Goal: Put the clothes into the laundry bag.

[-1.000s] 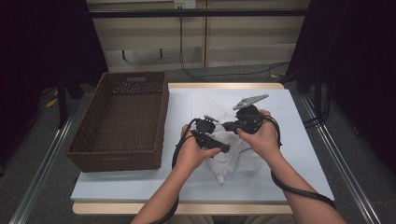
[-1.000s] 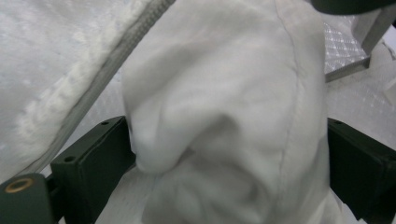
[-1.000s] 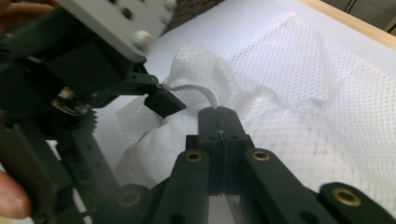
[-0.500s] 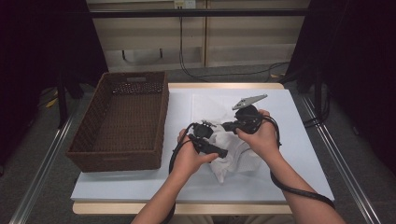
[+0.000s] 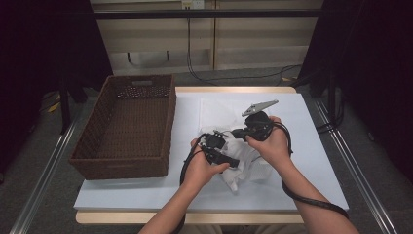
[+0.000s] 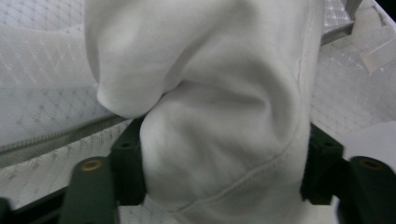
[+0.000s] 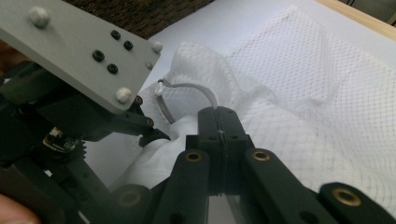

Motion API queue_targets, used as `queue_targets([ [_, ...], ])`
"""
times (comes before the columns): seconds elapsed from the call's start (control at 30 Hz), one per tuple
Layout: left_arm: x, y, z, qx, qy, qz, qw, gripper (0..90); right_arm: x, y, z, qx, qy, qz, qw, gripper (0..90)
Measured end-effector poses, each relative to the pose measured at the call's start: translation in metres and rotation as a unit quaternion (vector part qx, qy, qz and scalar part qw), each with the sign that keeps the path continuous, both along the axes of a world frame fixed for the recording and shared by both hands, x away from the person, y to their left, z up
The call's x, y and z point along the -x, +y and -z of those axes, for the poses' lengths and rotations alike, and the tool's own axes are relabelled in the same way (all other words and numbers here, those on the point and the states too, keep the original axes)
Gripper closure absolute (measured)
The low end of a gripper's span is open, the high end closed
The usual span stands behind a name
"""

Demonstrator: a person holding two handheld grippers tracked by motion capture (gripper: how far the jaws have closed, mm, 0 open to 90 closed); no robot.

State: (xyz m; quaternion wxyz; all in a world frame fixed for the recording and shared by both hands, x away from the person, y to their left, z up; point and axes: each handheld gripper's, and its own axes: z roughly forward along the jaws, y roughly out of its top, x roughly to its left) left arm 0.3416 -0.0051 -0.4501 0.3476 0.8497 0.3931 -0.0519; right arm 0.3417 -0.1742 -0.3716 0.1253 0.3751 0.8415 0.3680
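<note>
A white mesh laundry bag (image 5: 219,109) lies flat on the table's middle, and a bunched white cloth (image 5: 241,170) sits at its near edge. My left gripper (image 5: 220,146) is shut on a thick fold of that cloth (image 6: 210,93), which bulges between the jaws, with mesh (image 6: 42,84) behind it. My right gripper (image 5: 237,132) meets it from the right. In the right gripper view its jaws (image 7: 219,123) are shut on the bag's zipper edge (image 7: 187,86), which arcs up over the cloth (image 7: 163,149). The left gripper's tips (image 7: 154,134) sit just left of them.
A dark woven basket (image 5: 131,126) stands on the table's left side, its right wall close to the left hand. The white table top (image 5: 311,146) has bare room to the right of the bag. Cables trail from both grippers toward the near edge.
The left hand has drawn slightly nearer the table's front edge with the cloth. The right gripper has hardly moved.
</note>
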Motion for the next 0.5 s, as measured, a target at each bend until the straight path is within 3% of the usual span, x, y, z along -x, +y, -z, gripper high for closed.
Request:
queue_targets([
  [0.17,0.0029,-0.0018,-0.0012,0.008,0.023,-0.003,0.9997,56.4,0.0005,0.0003,0.0007,-0.001,0.002,-0.003,1.0,90.0],
  [0.27,0.0027,-0.0007,-0.0011,0.002,0.031,0.002,0.9995,68.8,0.0009,0.0012,0.002,0.0,0.002,-0.004,1.0,90.0],
  [0.4,0.0032,-0.0005,-0.0031,0.015,0.046,-0.006,0.9988,74.7,0.0016,0.0015,0.0026,-0.001,0.003,-0.004,1.0,90.0],
  [0.5,0.0044,-0.0003,-0.0071,0.017,0.044,-0.008,0.9989,76.6,0.0021,0.0012,0.0028,0.0,0.003,-0.004,1.0,90.0],
])
